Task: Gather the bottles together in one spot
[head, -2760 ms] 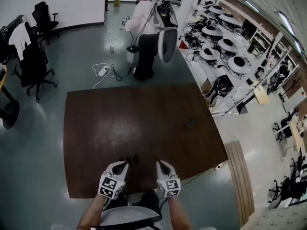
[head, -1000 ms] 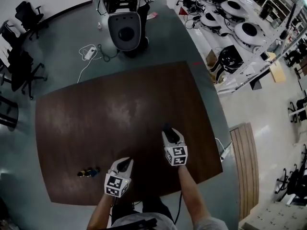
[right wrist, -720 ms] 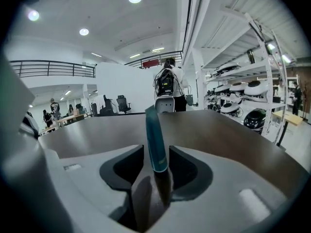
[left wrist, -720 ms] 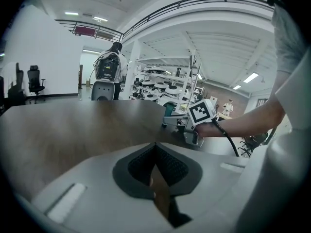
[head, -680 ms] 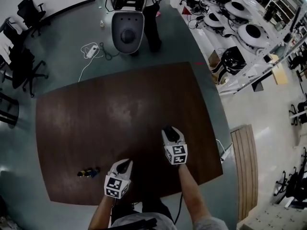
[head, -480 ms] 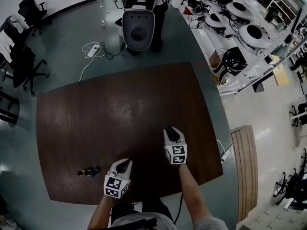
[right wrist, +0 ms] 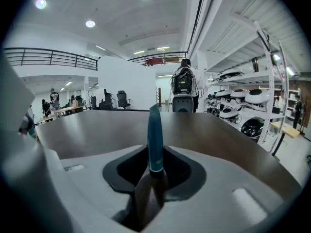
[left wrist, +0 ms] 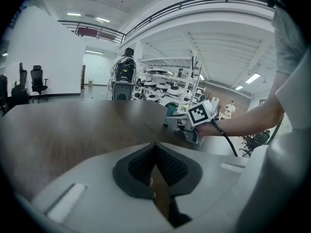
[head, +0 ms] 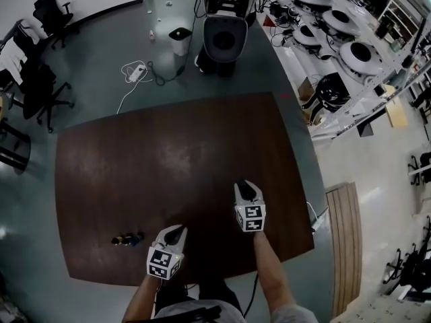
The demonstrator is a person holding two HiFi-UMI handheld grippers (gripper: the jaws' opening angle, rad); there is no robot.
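Note:
On the dark brown table (head: 168, 160), a small cluster of bottles (head: 128, 239) lies near the front left. My right gripper (head: 246, 190) is out over the right half of the table. An upright teal bottle (right wrist: 155, 137) stands between its closing jaws, and the pads touch both sides of it. The left gripper view shows the same teal bottle (left wrist: 171, 111) at the tip of the right gripper (left wrist: 187, 126). My left gripper (head: 174, 233) hovers near the front edge, just right of the cluster. Its jaws are shut with nothing between them.
Beyond the table's far edge a person carrying a bulky white and black pack (head: 225, 25) stands on the grey floor. Office chairs (head: 37, 86) are at the left, and a power strip with cable (head: 138, 73) lies on the floor. Shelves of round devices (head: 350, 52) line the right side.
My right gripper has gone from the front edge out to the teal bottle and stays there. The left gripper has held still. The person at the far side has moved right.

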